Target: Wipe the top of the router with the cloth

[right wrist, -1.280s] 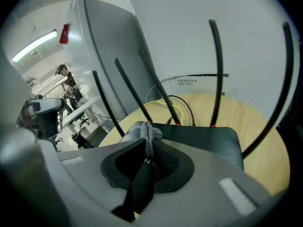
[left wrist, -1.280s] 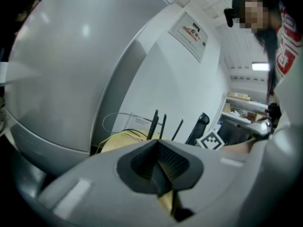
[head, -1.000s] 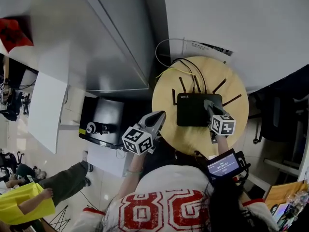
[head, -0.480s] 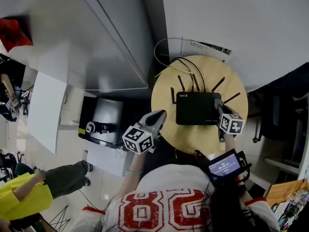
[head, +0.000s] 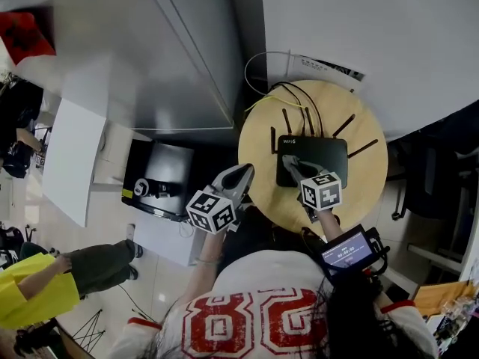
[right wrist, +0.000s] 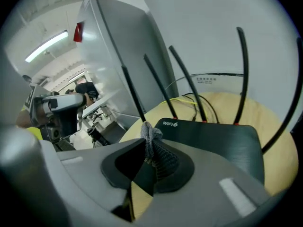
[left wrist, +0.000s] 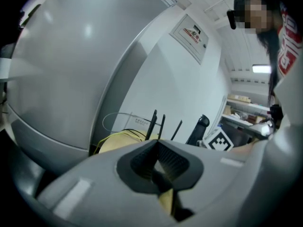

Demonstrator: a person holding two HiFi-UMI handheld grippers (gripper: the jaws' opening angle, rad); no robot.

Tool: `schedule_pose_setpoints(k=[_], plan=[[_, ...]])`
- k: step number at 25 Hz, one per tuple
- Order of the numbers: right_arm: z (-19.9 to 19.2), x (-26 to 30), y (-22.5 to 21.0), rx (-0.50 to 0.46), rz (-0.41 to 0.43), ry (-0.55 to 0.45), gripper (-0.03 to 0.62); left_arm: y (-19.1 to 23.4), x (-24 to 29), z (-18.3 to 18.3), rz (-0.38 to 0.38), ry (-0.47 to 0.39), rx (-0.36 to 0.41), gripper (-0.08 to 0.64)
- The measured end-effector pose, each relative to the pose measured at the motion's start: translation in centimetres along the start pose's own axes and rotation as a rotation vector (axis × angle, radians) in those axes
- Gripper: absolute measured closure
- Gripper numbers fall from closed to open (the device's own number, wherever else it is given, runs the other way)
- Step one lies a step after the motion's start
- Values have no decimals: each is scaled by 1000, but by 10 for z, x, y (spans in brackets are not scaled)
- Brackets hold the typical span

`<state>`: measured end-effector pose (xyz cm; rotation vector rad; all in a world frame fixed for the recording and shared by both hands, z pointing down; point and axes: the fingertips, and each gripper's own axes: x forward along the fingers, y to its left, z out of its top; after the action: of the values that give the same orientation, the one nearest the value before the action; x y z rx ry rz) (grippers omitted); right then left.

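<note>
Pinching grey cloth (right wrist: pixel 152 138) in the right gripper (head: pixel 291 162) over the black router (head: pixel 328 152) beneath its tips, on a round wooden table (head: pixel 363 193) by a white wall (head: pixel 374 21); holding the left gripper (head: pixel 241 176) pressed together, empty, off the rim.

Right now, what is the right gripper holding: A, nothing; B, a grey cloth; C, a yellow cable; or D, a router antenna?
B: the right gripper has its jaws shut on a grey cloth, just above the black router.
</note>
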<state>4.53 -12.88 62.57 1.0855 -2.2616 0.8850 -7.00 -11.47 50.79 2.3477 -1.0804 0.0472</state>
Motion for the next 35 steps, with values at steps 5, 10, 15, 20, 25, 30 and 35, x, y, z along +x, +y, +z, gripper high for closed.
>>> schedule_pose_setpoints(k=[5,10,15,20,25,30,35], plan=[[-9,15,23,-39,57,43,549,1,-9,-2,12,0,-3,560],[-15,11,5,-17,23,34,549,2,-15,-5,24,1,-4,560],[-14,-8,-25,28,-50,8,549,-1,-12,-5,13,5,-1,560],[-26,-34,-64,77,-136,-7,549,-8,-2,-6,-13,12,5,560],[-38,-69,-109,135,-236,-33,549,-19,5,-10,-39,24,6,560],[-50,-100,-148,188,-331,-56,549,-24,7,-12,-45,29,11,560],[-54,-110,-161,200,-362,-54,549,-27,8,-13,-49,33,16,560]])
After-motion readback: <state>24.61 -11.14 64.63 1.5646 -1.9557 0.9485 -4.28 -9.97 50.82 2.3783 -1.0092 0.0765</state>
